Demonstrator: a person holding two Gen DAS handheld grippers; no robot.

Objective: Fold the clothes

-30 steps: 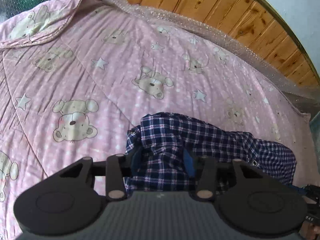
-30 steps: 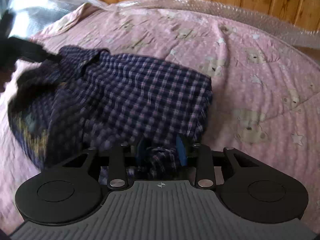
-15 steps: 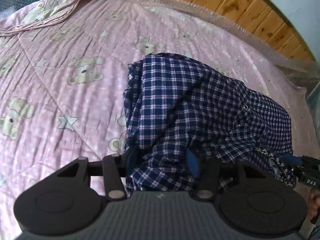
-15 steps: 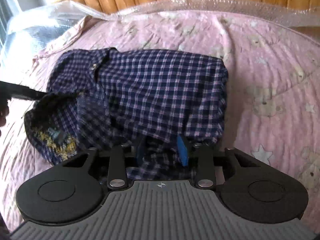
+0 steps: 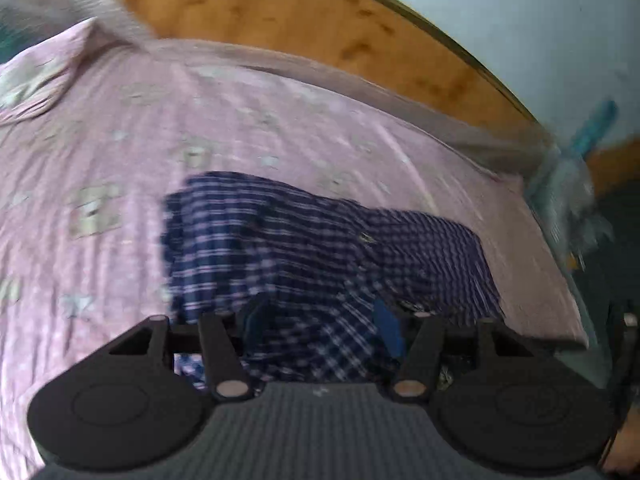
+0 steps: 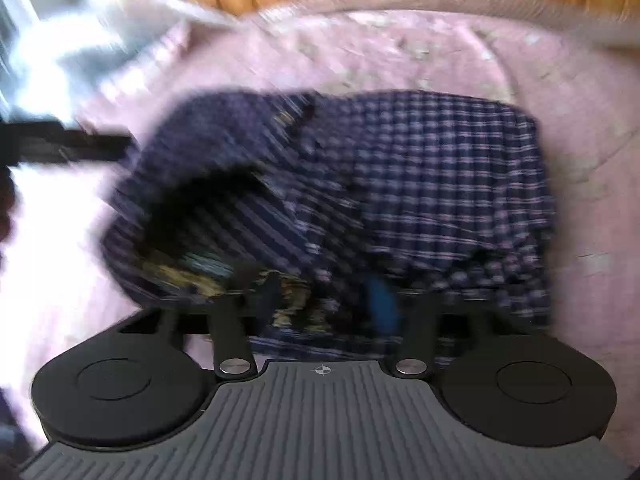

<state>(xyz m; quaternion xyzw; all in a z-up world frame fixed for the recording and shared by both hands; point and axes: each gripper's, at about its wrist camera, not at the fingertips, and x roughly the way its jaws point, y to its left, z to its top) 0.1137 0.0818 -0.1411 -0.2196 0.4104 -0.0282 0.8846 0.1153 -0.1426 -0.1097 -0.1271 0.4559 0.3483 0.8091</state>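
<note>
Left gripper [image 5: 320,332] with fingers [image 5: 386,330] set fairly wide, a bunched edge of the plaid shirt [image 5: 304,240] filling the gap, seemingly gripped; right gripper [image 6: 324,306] likewise parted around a fold of the same shirt [image 6: 440,176], blue pad of one of the fingers [image 6: 382,302] pressed against cloth; lying crumpled and half-folded on the pink quilt [image 5: 120,152] of the bed, navy check with pale lines, soft and rumpled, a yellowish patterned lining showing at the near hem; quilt printed with pale bears and stars; wooden headboard [image 5: 280,12] of knotty planks behind; both views blurred; both tools low over the near edge, pointing toward the headboard.
</note>
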